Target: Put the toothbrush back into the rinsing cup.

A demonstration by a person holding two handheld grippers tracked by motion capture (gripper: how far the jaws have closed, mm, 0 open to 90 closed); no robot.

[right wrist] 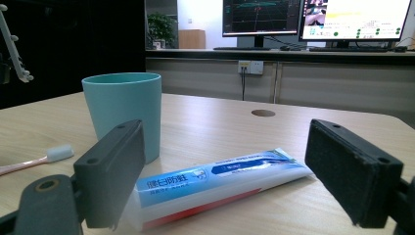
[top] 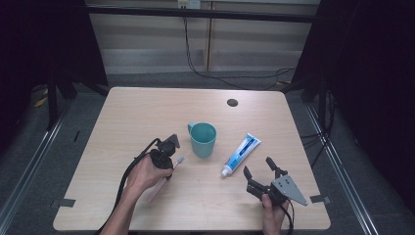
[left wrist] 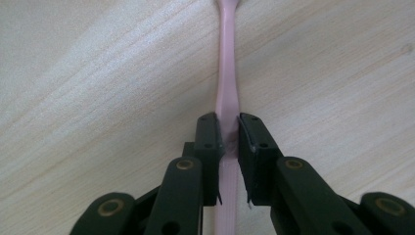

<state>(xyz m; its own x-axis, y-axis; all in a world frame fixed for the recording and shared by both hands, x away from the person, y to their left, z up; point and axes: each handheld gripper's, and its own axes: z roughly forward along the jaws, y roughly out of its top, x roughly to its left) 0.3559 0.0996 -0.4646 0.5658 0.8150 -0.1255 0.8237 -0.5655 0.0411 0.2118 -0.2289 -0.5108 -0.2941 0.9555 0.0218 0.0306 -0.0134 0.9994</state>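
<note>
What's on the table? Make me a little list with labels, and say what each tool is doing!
surface: light wooden table
cup: teal plastic mug, upright, near the middle
tube: blue and white toothpaste tube, lying flat right of the mug
brush: pink toothbrush, lying on the table
left tool: shut on the toothbrush handle
right tool: open, near the tube's cap end, holding nothing

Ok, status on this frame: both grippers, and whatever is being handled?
Left gripper shut on pink toothbrush, flat on table. Right gripper open, near toothpaste tube, not touching. Teal cup upright between, nothing blocking.
</note>
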